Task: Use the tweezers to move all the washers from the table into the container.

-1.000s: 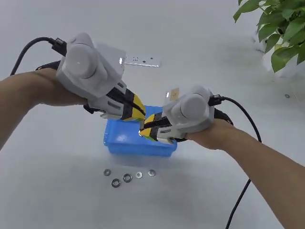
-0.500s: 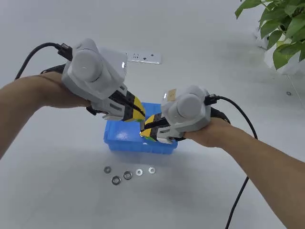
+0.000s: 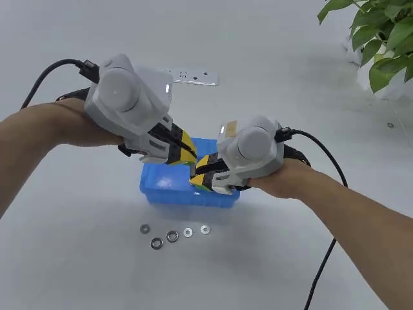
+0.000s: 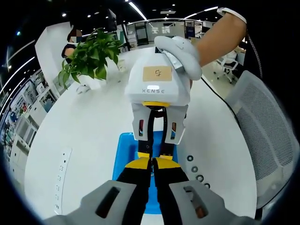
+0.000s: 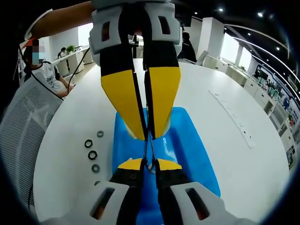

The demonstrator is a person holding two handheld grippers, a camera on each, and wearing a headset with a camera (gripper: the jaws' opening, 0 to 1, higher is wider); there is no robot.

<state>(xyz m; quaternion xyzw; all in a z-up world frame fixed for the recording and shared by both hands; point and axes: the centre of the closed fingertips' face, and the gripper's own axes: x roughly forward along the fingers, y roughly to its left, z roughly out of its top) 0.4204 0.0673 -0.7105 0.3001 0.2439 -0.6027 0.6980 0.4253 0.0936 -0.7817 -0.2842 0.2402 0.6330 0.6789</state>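
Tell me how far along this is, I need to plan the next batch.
Done: cannot tell; the grippers hide much of the blue container's inside. In hand: the tweezers are pinched in the tongs of both the left gripper and the right gripper, above the blue container. Remaining: five washers lie on the table.

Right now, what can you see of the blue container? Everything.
The blue container is a shallow, rectangular, open-topped bin, plastic by its look, with a raised rim. It sits flat on the white table. The left gripper and right gripper meet tip to tip over its opening, the tweezers between their jaws; contact with the bin I cannot tell. The visible part of its floor looks bare. Five washers lie on the table in front, apart from it.
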